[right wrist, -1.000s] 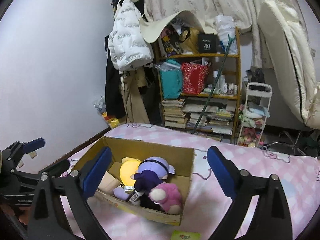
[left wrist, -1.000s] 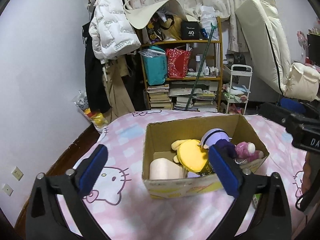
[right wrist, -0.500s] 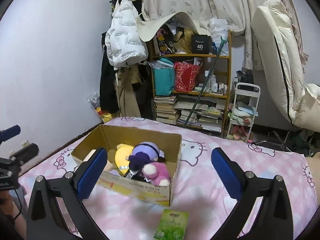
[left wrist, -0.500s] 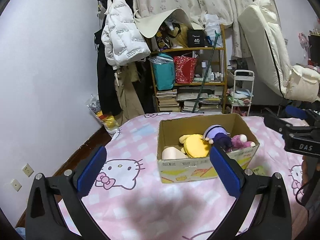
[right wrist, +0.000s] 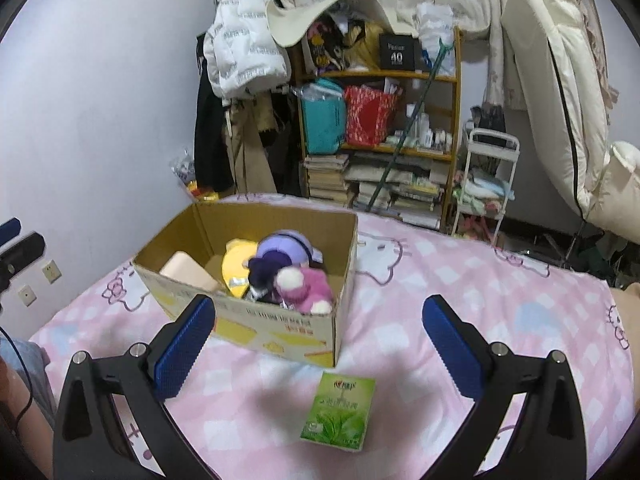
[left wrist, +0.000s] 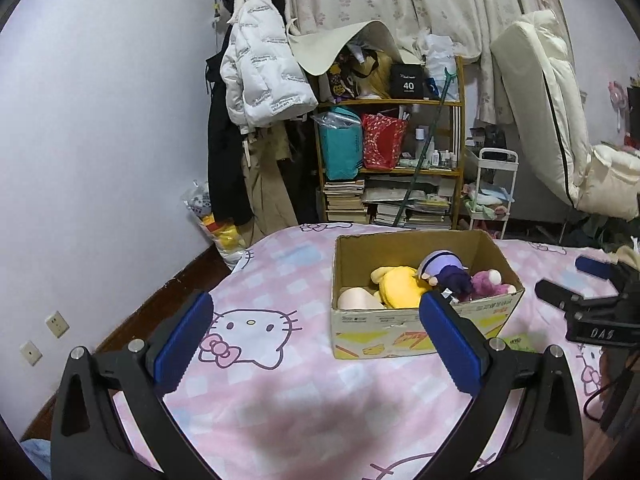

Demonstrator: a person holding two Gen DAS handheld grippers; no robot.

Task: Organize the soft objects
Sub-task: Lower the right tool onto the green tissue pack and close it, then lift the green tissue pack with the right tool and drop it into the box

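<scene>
Both of your grippers have backed away from the cardboard box (left wrist: 420,326), which sat much closer a second ago. It rests mid-bed on the pink bedspread (left wrist: 280,392), holding a yellow plush (left wrist: 400,286), a purple plush (right wrist: 280,252), a pink plush (right wrist: 308,286) and a beige cushion (left wrist: 358,300). A green packet (right wrist: 340,416) lies just beside its near corner. Your left gripper (left wrist: 316,340) and right gripper (right wrist: 316,344) hang above the bedspread, jaws spread wide, holding nothing.

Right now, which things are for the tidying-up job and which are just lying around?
For the job:
cardboard box
yellow plush
purple plush
pink plush
cream cushion

Just lying about:
green packet on the bedsheet
bookshelf
white jacket
</scene>
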